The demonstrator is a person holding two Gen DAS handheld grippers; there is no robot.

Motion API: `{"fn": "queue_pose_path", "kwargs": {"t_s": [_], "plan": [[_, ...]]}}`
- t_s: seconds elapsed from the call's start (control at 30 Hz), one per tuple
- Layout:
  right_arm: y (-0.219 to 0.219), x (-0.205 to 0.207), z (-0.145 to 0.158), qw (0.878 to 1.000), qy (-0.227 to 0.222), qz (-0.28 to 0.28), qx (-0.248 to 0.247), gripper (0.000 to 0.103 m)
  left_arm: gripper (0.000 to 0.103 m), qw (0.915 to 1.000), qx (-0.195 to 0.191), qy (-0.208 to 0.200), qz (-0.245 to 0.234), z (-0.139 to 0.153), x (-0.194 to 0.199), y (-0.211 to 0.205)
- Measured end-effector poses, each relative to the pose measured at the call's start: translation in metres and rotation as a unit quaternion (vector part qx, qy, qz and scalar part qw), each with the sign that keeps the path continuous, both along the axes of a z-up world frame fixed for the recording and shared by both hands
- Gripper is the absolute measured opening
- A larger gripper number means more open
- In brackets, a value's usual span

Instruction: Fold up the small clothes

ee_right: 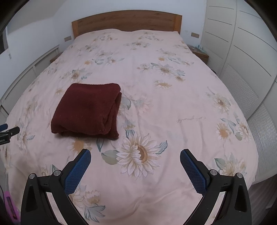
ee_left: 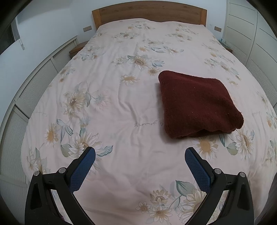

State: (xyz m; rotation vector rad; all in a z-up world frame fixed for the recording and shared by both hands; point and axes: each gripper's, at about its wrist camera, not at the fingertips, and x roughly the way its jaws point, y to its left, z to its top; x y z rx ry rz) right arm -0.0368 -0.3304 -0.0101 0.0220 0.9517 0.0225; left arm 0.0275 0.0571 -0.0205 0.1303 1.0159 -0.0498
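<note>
A dark red knitted garment (ee_left: pixel 199 103) lies folded into a thick rectangle on the pink floral bedspread (ee_left: pixel 129 107). In the left wrist view it is ahead and to the right of my left gripper (ee_left: pixel 140 152), which is open and empty above the bed. In the right wrist view the same garment (ee_right: pixel 88 109) lies ahead and to the left of my right gripper (ee_right: pixel 135 153), also open and empty. Part of the left gripper (ee_right: pixel 8 130) shows at the left edge of the right wrist view. Neither gripper touches the garment.
A wooden headboard (ee_left: pixel 148 14) stands at the far end of the bed. White wardrobe doors (ee_right: pixel 242 52) line the right side. A low white louvred unit (ee_left: pixel 34 90) runs along the left. A small bedside table (ee_right: pixel 199 52) stands at the far right.
</note>
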Motion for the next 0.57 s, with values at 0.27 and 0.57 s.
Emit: {"fn": "queue_pose_path", "kwargs": {"t_s": [0.27, 0.57], "plan": [[0.0006, -0.0006, -0.0039, 1.000, 0.005, 0.003, -0.004, 0.103, 0.102, 1.0000, 0.003, 0.000, -0.001, -0.0001, 0.0002, 0.0006], [-0.0005, -0.0013, -0.0059, 1.000, 0.009, 0.004, -0.004, 0.103, 0.102, 0.9999, 0.000, 0.003, -0.014, 0.0002, -0.0006, 0.0007]]}}
